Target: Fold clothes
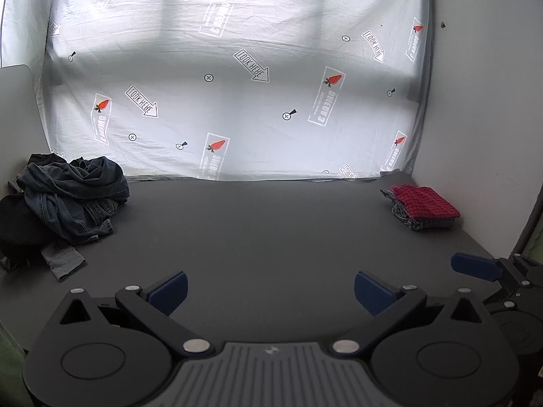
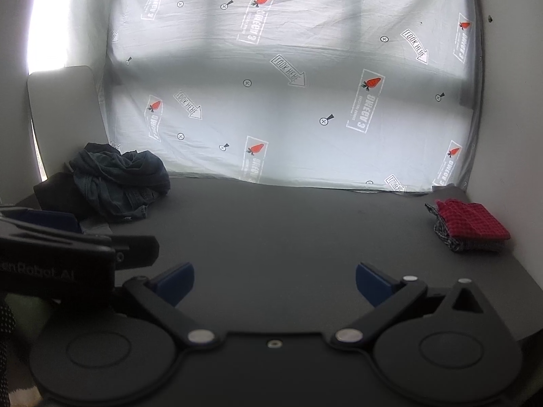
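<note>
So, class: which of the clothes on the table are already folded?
The red checked cloth at the far right, stacked flat on another folded checked piece. The dark jeans at the far left lie in a crumpled heap.

Mounted low, just above the dark table [image 1: 271,230], with the left wrist view facing forward along the spread fingers of the left gripper [image 1: 270,291] toward the printed sheet [image 1: 237,84] at the back. Right wrist view set alongside, facing the same way over the right gripper [image 2: 275,283]. Shared by both: table, sheet, crumpled dark clothes [image 1: 73,193] far left, folded red stack [image 1: 424,205] far right. Each gripper caught at the other view's edge.
</note>
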A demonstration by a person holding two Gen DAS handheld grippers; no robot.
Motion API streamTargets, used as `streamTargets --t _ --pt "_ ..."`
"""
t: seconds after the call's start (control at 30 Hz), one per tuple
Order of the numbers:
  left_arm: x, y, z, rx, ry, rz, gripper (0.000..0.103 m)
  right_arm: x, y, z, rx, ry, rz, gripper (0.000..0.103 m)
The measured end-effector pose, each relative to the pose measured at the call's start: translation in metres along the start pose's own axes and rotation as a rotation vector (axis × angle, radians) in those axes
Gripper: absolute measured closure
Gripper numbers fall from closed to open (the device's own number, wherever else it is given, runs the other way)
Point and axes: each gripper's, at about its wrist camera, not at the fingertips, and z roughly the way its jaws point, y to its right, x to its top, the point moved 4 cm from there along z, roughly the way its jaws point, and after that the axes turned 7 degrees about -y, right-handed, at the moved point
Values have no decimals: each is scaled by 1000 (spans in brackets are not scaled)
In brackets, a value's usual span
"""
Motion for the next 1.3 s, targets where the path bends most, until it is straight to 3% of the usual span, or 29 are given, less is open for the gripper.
streamTargets --t 0.13,1.3 --pt "-6 -2 -7 -16 40 -13 0 -2 -5 -1 11 1 25 0" --pt "-7 -9 -4 7 28 -6 0 -2 -5 12 33 -33 61 0"
